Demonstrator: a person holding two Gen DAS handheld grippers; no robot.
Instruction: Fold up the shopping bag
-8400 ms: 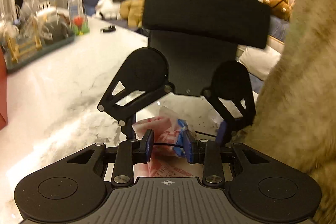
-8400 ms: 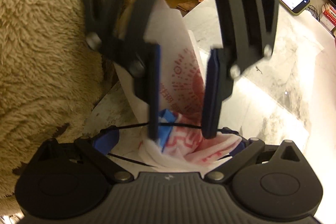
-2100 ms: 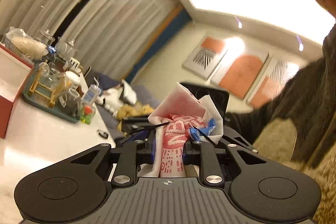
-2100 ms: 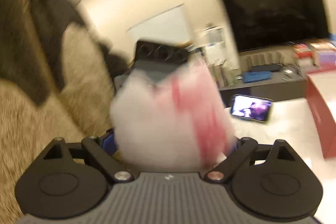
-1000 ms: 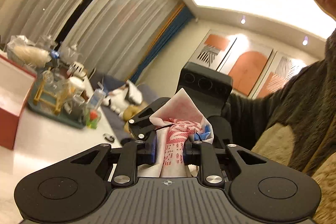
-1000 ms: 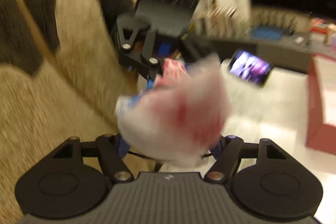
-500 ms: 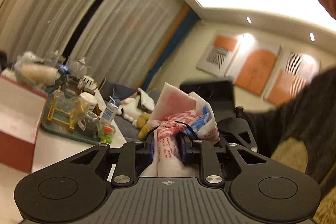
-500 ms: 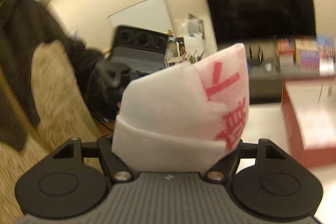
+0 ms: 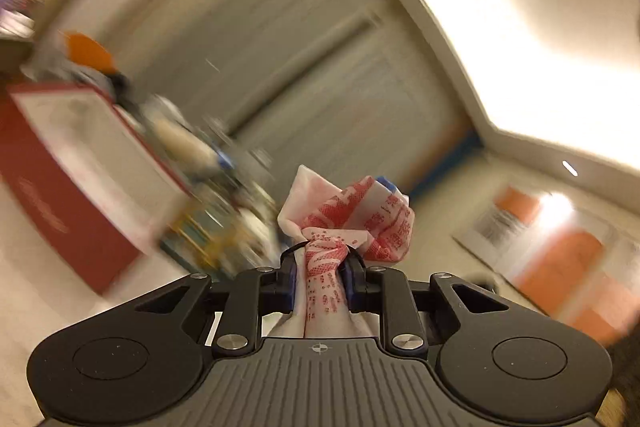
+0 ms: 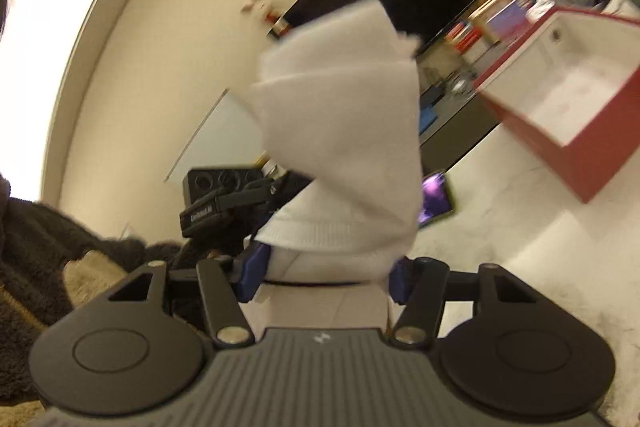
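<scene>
keep your left gripper (image 9: pixel 320 281) clamped on the bag (image 9: pixel 348 223); your right gripper's (image 10: pixel 326 273) fingers have just been opening around its folded end, so regrip squarely.

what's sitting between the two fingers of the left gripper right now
A bunched neck of the white and red shopping bag, pinched between the left gripper's fingers; the left wrist view shows it.

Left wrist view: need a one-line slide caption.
Left gripper pinches the bunched red-and-white shopping bag, raised before a blurred room.
</scene>
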